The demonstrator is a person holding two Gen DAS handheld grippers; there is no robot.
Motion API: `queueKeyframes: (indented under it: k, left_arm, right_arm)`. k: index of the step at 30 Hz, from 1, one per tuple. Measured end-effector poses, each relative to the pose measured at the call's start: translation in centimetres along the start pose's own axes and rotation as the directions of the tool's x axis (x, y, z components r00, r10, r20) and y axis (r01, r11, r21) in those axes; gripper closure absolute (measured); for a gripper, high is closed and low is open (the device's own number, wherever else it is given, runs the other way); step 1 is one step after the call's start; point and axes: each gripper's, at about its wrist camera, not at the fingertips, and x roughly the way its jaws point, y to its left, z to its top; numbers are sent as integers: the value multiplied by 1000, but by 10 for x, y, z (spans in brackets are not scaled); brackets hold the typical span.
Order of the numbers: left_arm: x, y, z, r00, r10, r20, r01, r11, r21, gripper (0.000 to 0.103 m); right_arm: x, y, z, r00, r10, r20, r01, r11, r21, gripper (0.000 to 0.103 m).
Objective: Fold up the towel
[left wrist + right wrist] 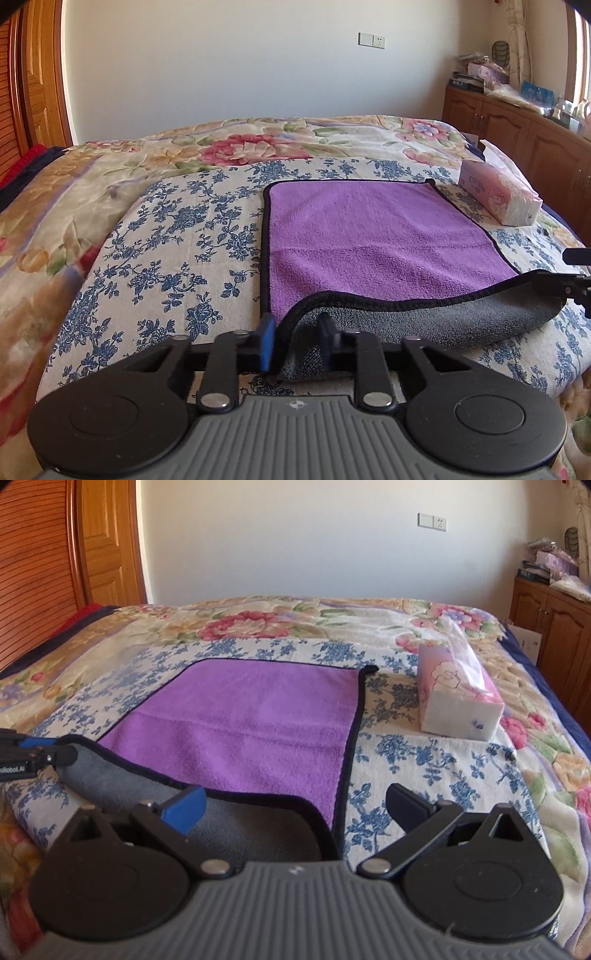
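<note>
Right in front of the left hand-held gripper [295, 341] is the near left corner of the towel [376, 236], turned up so its grey underside shows. The two fingers sit close together with the corner's black edge between them, but they do not look squeezed tight on it yet. Over at the right hand-held gripper [295, 808], the fingers are spread wide, with the near right corner of the towel [251, 720] lying between them, also flipped grey side up. From both grippers the purple towel stretches straight away across the bed [177, 229], with its near edge running sideways from one gripper to the other. Each gripper is nearest to its own corner. I think both corners must be pinched, then lifted and carried forward to the far edge. A tissue pack [461, 705] lies ahead and to the right, close to the far corner, so the fold should stay clear of it.
</note>
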Motion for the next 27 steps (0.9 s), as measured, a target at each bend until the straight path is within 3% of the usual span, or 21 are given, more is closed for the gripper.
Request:
queueKeyframes:
  k: [7, 9, 15, 27]
  left_arm:
    - [-1, 2, -1, 1000, -4, -7, 4, 1000, -19, 87]
    - [0, 1, -2, 1000, -2, -9, 2, 1000, -15, 87]
    - [1, 1, -3, 1000, -1, -16, 1, 1000, -14, 88]
    - [4, 2, -5, 1000, 3, -30, -3, 1000, -15, 88]
  right_arm:
    - [3, -2, -1, 998, 37, -44, -36, 999, 14, 2]
    - [5, -3, -1, 997, 45, -57, -44, 999, 20, 11]
    - [8, -7, -2, 994, 64, -90, -60, 997, 44, 20]
    - [10, -20, -1, 988, 78, -131, -69, 995, 79, 51]
